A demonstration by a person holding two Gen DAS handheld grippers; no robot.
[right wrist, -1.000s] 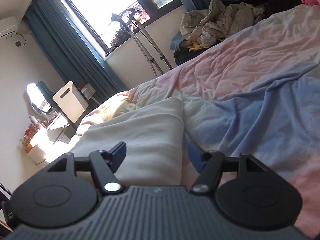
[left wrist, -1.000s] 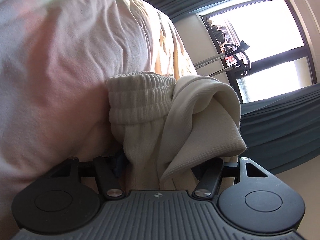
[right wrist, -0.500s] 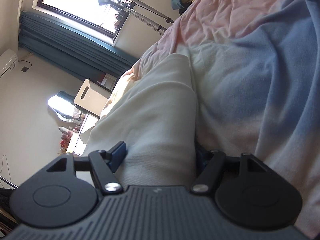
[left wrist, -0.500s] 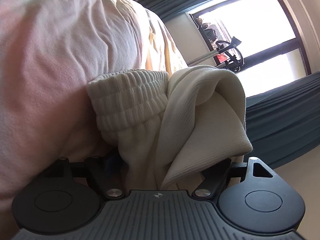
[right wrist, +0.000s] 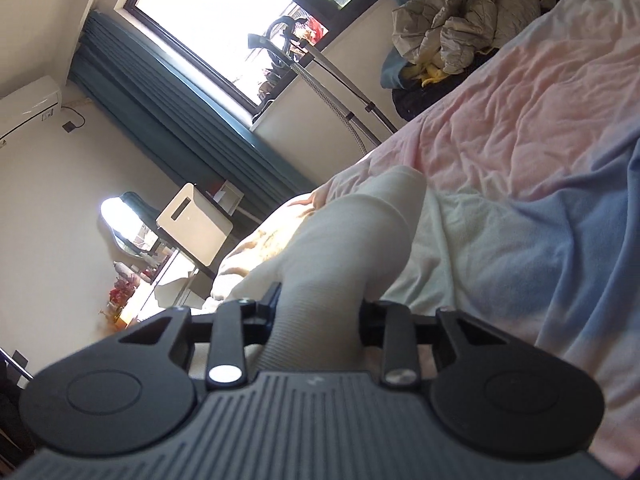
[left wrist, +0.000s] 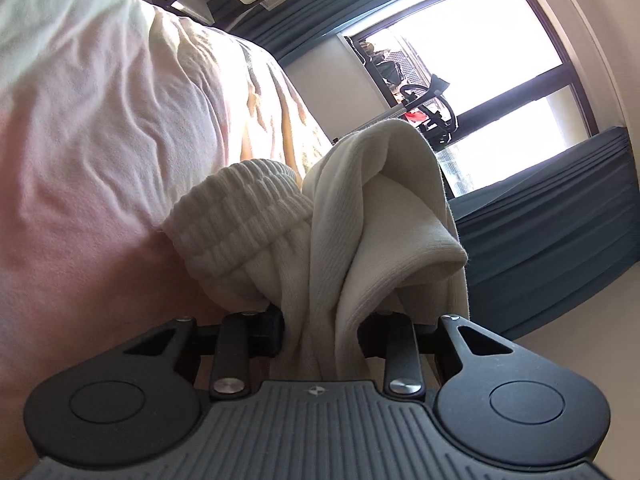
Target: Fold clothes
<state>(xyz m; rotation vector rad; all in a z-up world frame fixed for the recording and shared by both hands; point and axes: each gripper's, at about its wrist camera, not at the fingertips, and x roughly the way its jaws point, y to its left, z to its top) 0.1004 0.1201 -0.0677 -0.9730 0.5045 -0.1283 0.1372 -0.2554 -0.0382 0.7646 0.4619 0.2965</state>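
— Slippage worries me: the left gripper [left wrist: 320, 330] has just closed onto the cream garment [left wrist: 360, 232], bunched up toward twelve o'clock above the bed [left wrist: 100, 140].

— Same garment [right wrist: 340, 260] in the right gripper [right wrist: 318, 312], also just clamped. An uneven lift would pull out a thick fold.
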